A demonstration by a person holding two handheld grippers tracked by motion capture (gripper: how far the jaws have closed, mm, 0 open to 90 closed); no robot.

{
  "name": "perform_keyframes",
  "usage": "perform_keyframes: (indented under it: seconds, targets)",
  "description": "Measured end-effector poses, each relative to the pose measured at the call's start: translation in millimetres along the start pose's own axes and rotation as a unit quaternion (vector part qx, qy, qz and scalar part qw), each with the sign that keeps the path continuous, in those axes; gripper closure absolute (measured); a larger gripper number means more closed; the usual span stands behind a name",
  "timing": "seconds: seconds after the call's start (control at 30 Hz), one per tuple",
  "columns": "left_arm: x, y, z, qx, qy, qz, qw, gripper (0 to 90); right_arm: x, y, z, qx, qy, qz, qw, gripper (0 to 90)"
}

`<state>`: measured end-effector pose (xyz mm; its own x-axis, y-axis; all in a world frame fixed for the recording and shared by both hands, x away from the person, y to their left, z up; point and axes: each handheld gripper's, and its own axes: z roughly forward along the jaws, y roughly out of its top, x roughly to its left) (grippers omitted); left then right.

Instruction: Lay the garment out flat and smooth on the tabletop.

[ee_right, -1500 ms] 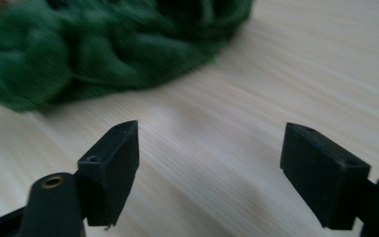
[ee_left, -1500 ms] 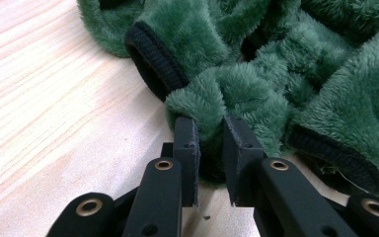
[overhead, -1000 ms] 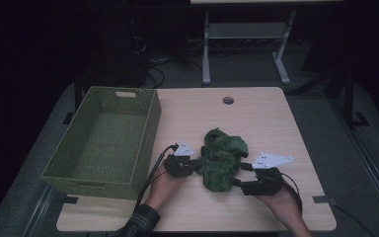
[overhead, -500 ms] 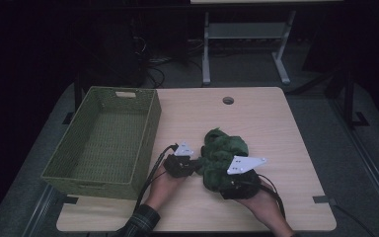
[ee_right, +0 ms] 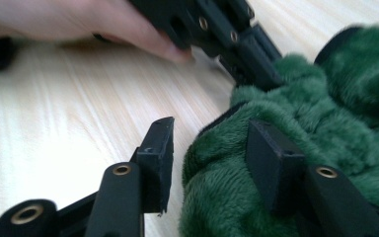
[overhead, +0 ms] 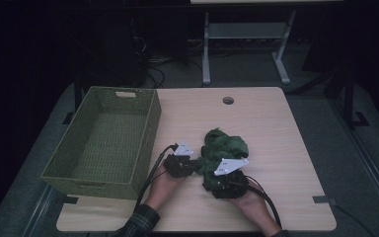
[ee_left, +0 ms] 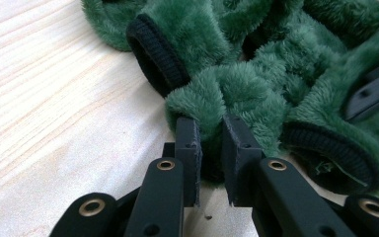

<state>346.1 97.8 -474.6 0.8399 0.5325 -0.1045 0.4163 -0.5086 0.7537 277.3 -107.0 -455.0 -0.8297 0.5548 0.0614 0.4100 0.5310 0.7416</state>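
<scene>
no readable writing — left claw (ee_left: 209, 143) pinches green fleece (ee_left: 256, 74).

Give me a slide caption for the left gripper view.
Left tool pinching a fold of green fleece garment on the wooden table.

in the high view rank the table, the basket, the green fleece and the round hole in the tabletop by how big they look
Largest to smallest in the high view:
1. table
2. green woven basket
3. green fleece garment
4. round hole
The hole lies farther from the camera, but it is plainly the smallest.
</scene>
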Motion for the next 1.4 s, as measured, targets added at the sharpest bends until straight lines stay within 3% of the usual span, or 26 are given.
perform_keyframes:
  seconds: [0.17,0.23,0.27,0.3,0.33,0.57,0.67,0.73,0.8,0.83,1.03,1.17,1.3,1.4]
  targets:
    - [0.2,-0.1,0.0,0.0,0.0,0.0,1.0,78.5,1.3,-4.3,9.8,0.016,-0.011,-0.005,0.9998,58.2]
    - [0.3,-0.1,-0.1,0.0,-0.001,0.001,1.0,78.5,2.9,-5.9,11.7,0.017,-0.021,-0.01,0.9996,62.9]
    - [0.3,-0.1,-0.1,0.0,-0.001,0.002,1.0,78.5,2.2,-6.1,10.3,0.016,-0.021,-0.004,0.9996,70.1]
    - [0.2,-0.1,-0.1,0.0,0.0,0.002,1.0,78.5,2.2,-6.1,10.3,0.016,-0.021,-0.004,0.9996,70.1]
    - [0.1,0.0,-0.1,0.001,0.0,0.003,1.0,78.5,0.2,-6.8,8.1,0.011,-0.019,0.0,0.9998,77.2]
    - [-0.3,0.5,0.0,0.002,0.001,0.003,1.0,78.5,-2.3,-6.7,-1.8,-0.005,-0.012,0.007,0.9999,82.4]
    - [-0.3,0.9,-0.3,0.005,0.002,0.006,1.0,78.6,-3.7,-5.8,-12.1,-0.02,-0.008,0.013,0.9997,82.4]
    - [-0.9,0.9,0.0,0.003,0.002,0.003,1.0,78.9,-6.5,-5.7,-25.7,-0.044,-0.006,0.018,0.9989,82.3]
    - [-1.0,1.0,0.2,0.003,0.003,0.004,1.0,79.0,-7.1,-5.6,-29.2,-0.048,-0.006,0.02,0.9986,82.3]
    - [-1.2,0.9,0.2,0.003,0.003,0.003,1.0,79.1,-9.5,-5.9,-39.4,-0.06,-0.009,0.021,0.9979,82.3]
    - [-1.1,1.0,0.3,0.003,0.003,0.004,1.0,79.1,-18.5,-11.8,-61.3,-0.084,-0.022,0.026,0.9959,82.2]
    - [-1.3,2.4,-1.1,0.013,0.007,0.02,0.9997,79.4,-25.9,-20.1,-77.4,-0.097,-0.033,0.033,0.9942,82.2]
    - [-2.9,4.7,-5.0,0.013,0.007,0.013,0.9998,81.5,-35.2,-32.9,-91.5,-0.103,-0.045,0.049,0.9925,82.2]
    - [-6.0,7.8,-11.6,-0.001,0.003,0.009,1.0,82.8,-42.3,-40.2,-101.9,-0.11,-0.056,0.058,0.9906,82.3]
